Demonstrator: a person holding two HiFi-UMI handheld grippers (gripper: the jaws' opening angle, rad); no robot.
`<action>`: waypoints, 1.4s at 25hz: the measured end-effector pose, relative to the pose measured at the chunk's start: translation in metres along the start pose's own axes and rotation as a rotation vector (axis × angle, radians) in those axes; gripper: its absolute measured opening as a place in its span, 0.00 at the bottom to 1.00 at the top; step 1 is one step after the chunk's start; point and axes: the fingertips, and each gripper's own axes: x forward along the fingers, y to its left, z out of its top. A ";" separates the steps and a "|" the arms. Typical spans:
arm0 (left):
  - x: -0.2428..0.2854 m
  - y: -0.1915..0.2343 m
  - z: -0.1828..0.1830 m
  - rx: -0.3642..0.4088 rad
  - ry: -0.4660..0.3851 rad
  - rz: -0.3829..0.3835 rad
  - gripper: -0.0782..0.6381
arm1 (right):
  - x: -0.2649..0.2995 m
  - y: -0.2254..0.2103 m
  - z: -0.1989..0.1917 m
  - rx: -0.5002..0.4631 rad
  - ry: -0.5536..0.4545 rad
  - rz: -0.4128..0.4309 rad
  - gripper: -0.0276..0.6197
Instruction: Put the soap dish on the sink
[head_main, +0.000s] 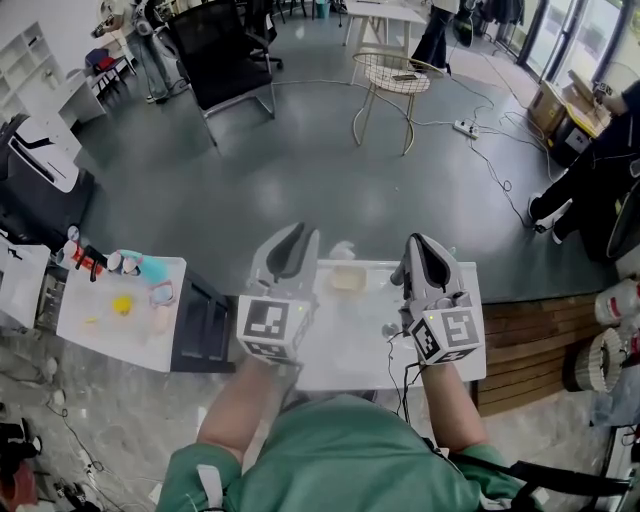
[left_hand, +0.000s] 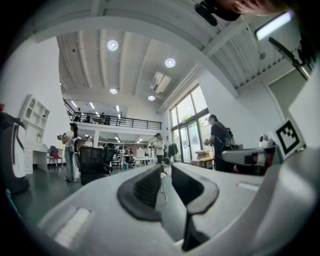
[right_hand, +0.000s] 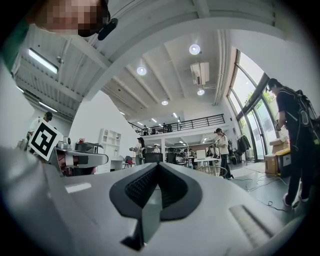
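Jaws of the left gripper (left_hand: 166, 169) stand slightly apart with only floor showing through the narrow gap, while those of the right gripper (right_hand: 158, 166) are pressed together at the tips; neither holds anything. The soap dish (head_main: 347, 278), pale and squarish, lies on the white worktop (head_main: 335, 352) just beyond and between the 2 grippers, touching neither. The pick-up looks not yet begun, so the task seems to be at its start. To do it well, 1 gripper should probably spread wide, come down over a rim of the dish and close on that edge, because a shallow, smooth dish is likely to slip or tip if it is pinched at a corner. It should then be carried level. No basin can be made out from here, and a small fitting (head_main: 390, 328) beside the right gripper is too small to identify, so the sink must be found before the carry. The worktop is plain and bright. A lower white side table (head_main: 100, 335) to its left bears a few small coloured items. Beyond is a grey polished floor (head_main: 300, 170) with a black office chair (head_main: 225, 50), a round wire table (head_main: 395, 78) and a cable running to a power strip (head_main: 465, 128). Wooden boards (head_main: 530, 345) lie to the right.
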 end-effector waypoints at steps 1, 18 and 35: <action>-0.001 0.000 0.001 0.001 0.000 0.003 0.20 | 0.000 0.000 0.002 0.002 -0.001 -0.001 0.04; 0.001 0.006 0.000 0.002 -0.001 0.027 0.19 | 0.006 -0.004 0.009 0.005 -0.015 0.009 0.04; 0.003 0.006 -0.005 -0.009 0.016 0.019 0.19 | 0.007 0.000 0.003 0.014 -0.005 0.014 0.04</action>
